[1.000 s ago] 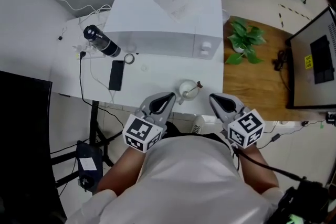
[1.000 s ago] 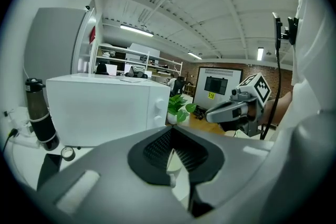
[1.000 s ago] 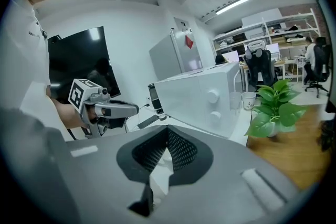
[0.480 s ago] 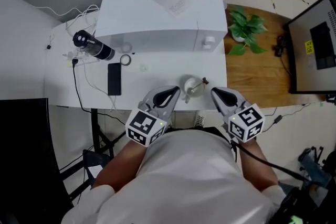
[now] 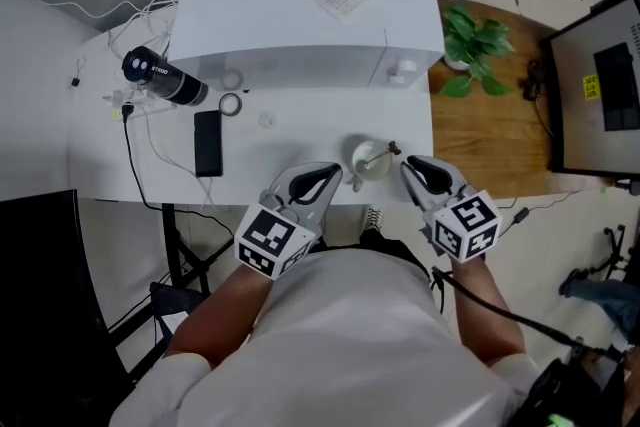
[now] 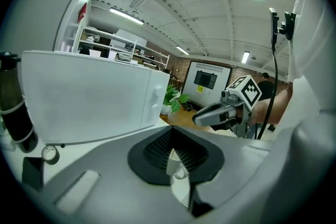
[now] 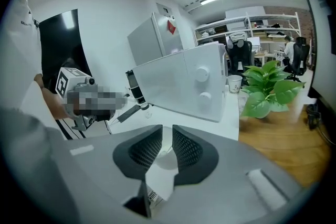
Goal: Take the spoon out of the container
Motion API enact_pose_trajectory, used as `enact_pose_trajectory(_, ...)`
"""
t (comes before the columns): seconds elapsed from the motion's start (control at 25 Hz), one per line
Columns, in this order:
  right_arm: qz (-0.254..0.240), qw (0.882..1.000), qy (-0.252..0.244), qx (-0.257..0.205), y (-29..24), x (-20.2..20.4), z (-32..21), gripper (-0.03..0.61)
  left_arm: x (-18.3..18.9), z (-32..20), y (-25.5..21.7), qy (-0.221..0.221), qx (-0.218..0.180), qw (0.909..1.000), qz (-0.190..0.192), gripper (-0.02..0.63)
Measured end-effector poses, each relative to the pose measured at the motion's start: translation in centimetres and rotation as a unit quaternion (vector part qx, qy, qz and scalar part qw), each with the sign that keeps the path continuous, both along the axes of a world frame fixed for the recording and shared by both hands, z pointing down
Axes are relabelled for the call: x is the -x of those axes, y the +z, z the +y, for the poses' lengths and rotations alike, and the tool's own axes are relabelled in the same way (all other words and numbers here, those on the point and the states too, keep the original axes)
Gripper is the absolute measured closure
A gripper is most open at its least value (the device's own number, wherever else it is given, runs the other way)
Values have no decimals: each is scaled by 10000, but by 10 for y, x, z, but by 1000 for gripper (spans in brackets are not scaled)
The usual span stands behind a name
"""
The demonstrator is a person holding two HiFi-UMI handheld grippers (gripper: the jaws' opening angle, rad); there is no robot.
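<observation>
A small white container [image 5: 367,159] stands near the table's front edge, with a spoon [image 5: 385,153] leaning in it, brown handle end pointing right. My left gripper [image 5: 322,182] hovers just left of the container and looks shut at the tips, holding nothing. My right gripper [image 5: 417,171] sits just right of the spoon handle, jaws a narrow gap apart and empty. In the left gripper view the container [image 6: 176,163] shows through the slit behind the left gripper [image 6: 170,132]. In the right gripper view the container [image 7: 167,158] lies beyond the right gripper [image 7: 167,131].
A large white box [image 5: 310,10] fills the back of the table [image 5: 280,140]. A black phone [image 5: 208,142], a tape roll [image 5: 230,104], a black cylinder [image 5: 158,80] and cables lie at the left. A plant [image 5: 470,55] and a monitor [image 5: 600,95] stand to the right.
Both grippers have edged forward and closer to the container, and the head view has shifted. The container and spoon have stayed in place.
</observation>
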State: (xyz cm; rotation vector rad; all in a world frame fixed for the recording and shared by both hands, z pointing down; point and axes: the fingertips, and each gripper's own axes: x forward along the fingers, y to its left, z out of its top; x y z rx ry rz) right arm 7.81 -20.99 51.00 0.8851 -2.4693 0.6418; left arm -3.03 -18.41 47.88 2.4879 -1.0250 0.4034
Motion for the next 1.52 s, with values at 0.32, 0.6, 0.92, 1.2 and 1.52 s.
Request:
enact_pose_trajectory(0.32, 87, 9997, 19, 229, 28, 1, -17, 491, 4, -7, 10, -44, 147, 9999, -19, 609)
enact_pose_trajectory(0.6, 6, 9990, 41, 438, 43, 7, -26, 482, 6, -15, 14, -104, 224, 9997, -20, 609)
enact_pose_trajectory(0.92, 39, 9985, -92, 546, 53, 13, -25, 483, 8, -14, 15, -150, 263, 9995, -31, 609)
enact_pose_trajectory(1.2, 58, 9985, -101, 530, 54, 15, -27, 503, 11, -13, 14, -191, 264, 9995, -39, 609)
enact_pose_trajectory(1.52, 93, 9986, -167, 494, 52, 17, -24, 517, 15, -11, 12, -248, 244, 9994, -23, 609)
